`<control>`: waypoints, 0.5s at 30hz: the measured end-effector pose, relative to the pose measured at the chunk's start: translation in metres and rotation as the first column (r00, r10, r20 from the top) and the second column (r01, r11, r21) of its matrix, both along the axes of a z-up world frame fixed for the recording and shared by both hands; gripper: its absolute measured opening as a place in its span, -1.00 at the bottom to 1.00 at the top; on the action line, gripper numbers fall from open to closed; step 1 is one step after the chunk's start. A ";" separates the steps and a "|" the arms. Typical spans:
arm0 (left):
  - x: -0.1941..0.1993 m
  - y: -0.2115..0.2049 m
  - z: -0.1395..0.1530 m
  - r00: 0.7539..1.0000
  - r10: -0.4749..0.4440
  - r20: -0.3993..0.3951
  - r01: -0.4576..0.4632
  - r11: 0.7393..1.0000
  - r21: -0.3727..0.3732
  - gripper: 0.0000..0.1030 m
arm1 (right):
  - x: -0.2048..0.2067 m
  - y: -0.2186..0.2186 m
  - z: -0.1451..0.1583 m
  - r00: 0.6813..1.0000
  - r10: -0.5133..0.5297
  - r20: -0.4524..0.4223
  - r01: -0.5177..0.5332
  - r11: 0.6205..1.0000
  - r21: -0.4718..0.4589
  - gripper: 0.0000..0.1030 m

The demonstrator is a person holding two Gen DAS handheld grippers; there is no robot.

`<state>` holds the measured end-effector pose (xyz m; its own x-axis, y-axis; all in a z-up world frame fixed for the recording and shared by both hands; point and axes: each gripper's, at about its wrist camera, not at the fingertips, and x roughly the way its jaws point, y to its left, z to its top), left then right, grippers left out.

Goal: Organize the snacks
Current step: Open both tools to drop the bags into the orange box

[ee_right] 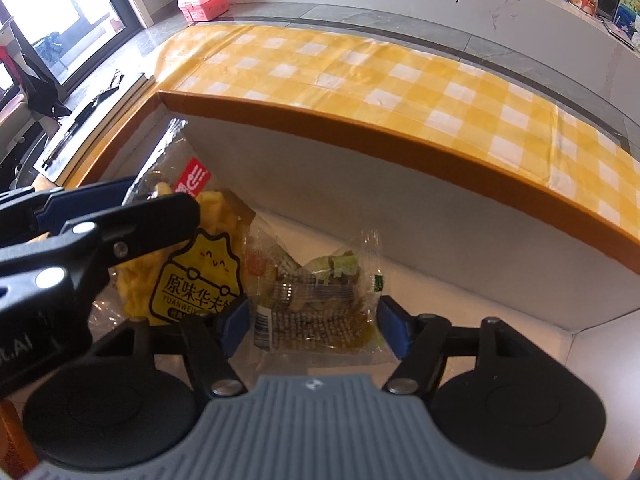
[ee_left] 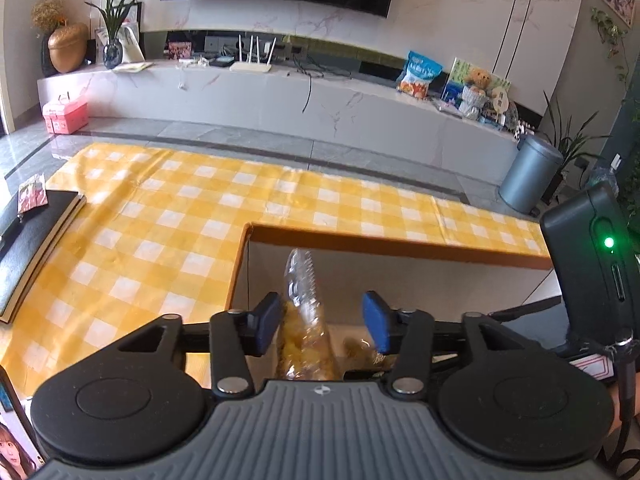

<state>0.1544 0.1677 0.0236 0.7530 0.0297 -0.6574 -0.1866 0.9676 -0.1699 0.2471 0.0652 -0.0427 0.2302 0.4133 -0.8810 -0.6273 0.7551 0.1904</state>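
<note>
A yellow-and-white checked cloth covers the tabletop and fills the middle band of both views. On it stands one open box with an orange rim and pale inner walls; it takes up the lower centre of the left wrist view and most of the right wrist view.

Two snack packets lie inside the box. The larger one, the yellow waffle packet, sits in the left half of the right wrist view, tilted up against the box's left corner; its long axis runs from lower centre toward the upper left, with its crimped clear end pointing up. In the left wrist view the same packet stands nearly on end, its clear tip pointing up the frame. The smaller clear packet, with green and brown contents, lies flat on the box floor just right of it, its long axis roughly across the frame.

The left gripper is spread wide, its blue pads either side of the waffle packet; only the left-hand pad seems to touch it. The right gripper is also wide open, straddling the clear packet without clamping it.
</note>
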 end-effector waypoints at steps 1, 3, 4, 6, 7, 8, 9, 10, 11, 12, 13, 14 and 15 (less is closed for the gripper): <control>-0.002 0.000 0.002 1.000 0.005 0.019 -0.005 1.000 0.002 0.27 | 0.000 -0.001 0.002 1.000 -0.002 0.001 0.002 1.000 0.005 0.37; -0.005 0.001 0.006 0.998 0.021 0.051 -0.021 1.000 0.003 0.39 | 0.000 -0.002 0.006 1.000 -0.010 0.016 0.010 1.000 0.015 0.43; -0.006 0.002 0.008 0.998 0.020 0.065 -0.020 1.000 -0.003 0.39 | -0.001 -0.003 0.009 1.000 -0.010 0.028 0.010 1.000 0.020 0.50; -0.009 0.003 0.011 0.996 0.014 0.085 -0.013 1.000 -0.019 0.39 | -0.003 -0.005 0.016 0.999 -0.008 0.046 0.007 1.000 0.029 0.53; -0.010 0.003 0.012 0.996 0.007 0.091 -0.005 1.000 -0.024 0.40 | -0.004 -0.006 0.020 0.999 -0.008 0.051 0.006 1.000 0.030 0.53; -0.011 0.002 0.013 0.996 0.001 0.095 0.001 1.000 -0.026 0.44 | -0.005 -0.007 0.023 0.998 -0.008 0.059 0.006 1.000 0.030 0.53; -0.012 0.001 0.013 0.995 -0.002 0.097 0.005 1.000 -0.026 0.49 | -0.007 -0.009 0.027 0.998 -0.009 0.066 0.007 1.000 0.031 0.53; -0.013 -0.001 0.014 0.995 -0.005 0.102 0.007 1.000 -0.023 0.49 | -0.010 -0.011 0.030 0.997 -0.009 0.074 0.006 0.999 0.032 0.53; -0.015 -0.003 0.015 0.994 -0.010 0.108 0.012 1.000 -0.020 0.50 | -0.013 -0.013 0.034 0.997 -0.010 0.083 0.008 0.999 0.034 0.53; -0.017 -0.004 0.015 0.993 -0.020 0.113 0.022 1.000 -0.016 0.51 | -0.016 -0.016 0.038 0.996 -0.015 0.092 0.011 0.999 0.038 0.53; -0.020 -0.007 0.016 0.992 -0.033 0.120 0.034 0.999 -0.010 0.51 | -0.020 -0.020 0.041 0.994 -0.021 0.105 0.017 0.999 0.043 0.53; -0.023 -0.010 0.018 0.991 -0.042 0.130 0.043 0.999 -0.004 0.51 | -0.025 -0.025 0.045 0.993 -0.027 0.119 0.021 0.998 0.052 0.53; -0.025 -0.013 0.019 0.990 -0.048 0.135 0.048 0.999 0.001 0.51 | -0.030 -0.031 0.048 0.990 -0.034 0.134 0.026 0.998 0.063 0.53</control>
